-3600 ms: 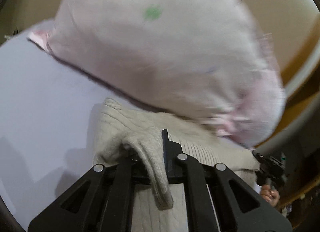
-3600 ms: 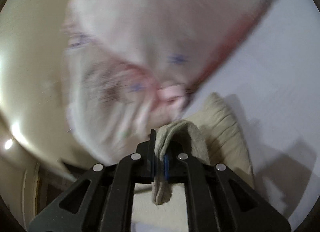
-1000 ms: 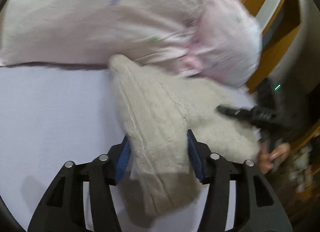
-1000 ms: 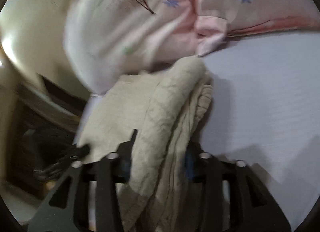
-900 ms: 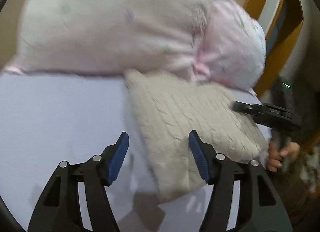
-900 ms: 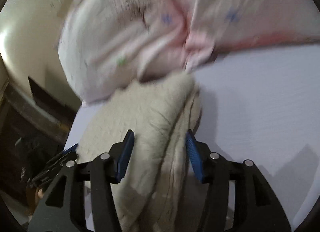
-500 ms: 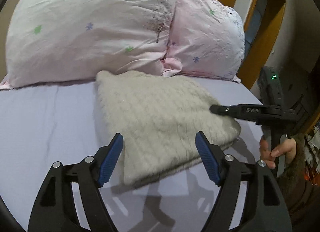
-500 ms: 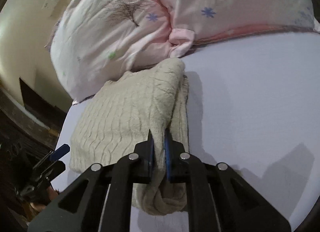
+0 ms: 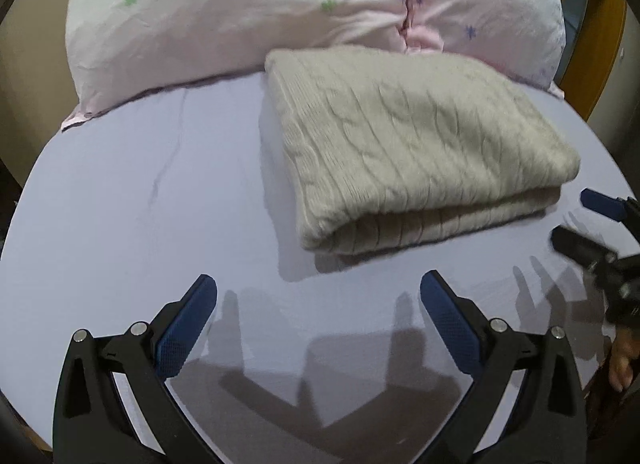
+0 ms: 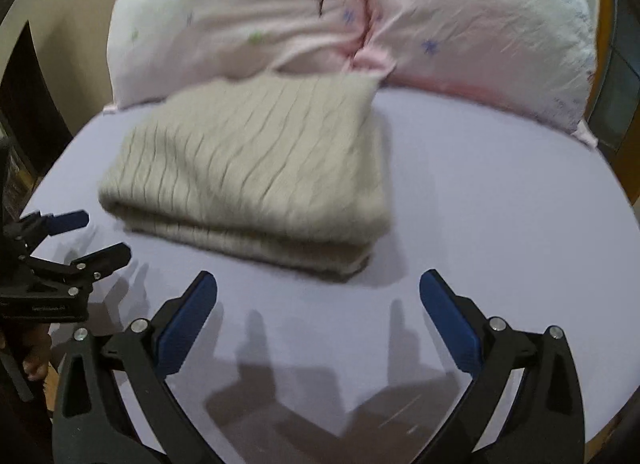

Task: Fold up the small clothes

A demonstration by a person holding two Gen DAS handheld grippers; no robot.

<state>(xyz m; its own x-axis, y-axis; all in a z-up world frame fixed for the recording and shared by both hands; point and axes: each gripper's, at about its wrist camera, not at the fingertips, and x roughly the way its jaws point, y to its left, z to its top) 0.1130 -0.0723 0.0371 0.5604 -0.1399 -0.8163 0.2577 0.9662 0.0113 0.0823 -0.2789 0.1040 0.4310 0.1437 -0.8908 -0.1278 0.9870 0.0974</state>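
A beige cable-knit sweater lies folded into a thick rectangle on the lavender bed sheet, its far edge against the pillows. It also shows in the right wrist view. My left gripper is open and empty, held back from the sweater's near edge. My right gripper is open and empty too, short of the fold. The right gripper shows at the right edge of the left wrist view, and the left gripper at the left edge of the right wrist view; both stand beside the sweater without touching it.
Two pale pink flowered pillows lean at the head of the bed behind the sweater, also in the right wrist view. A wooden frame stands at the far right. Bare sheet lies to the sides.
Both grippers let go of the sweater, opened wide and pulled back from it. The sweater now lies folded flat on the sheet, no longer lifted.
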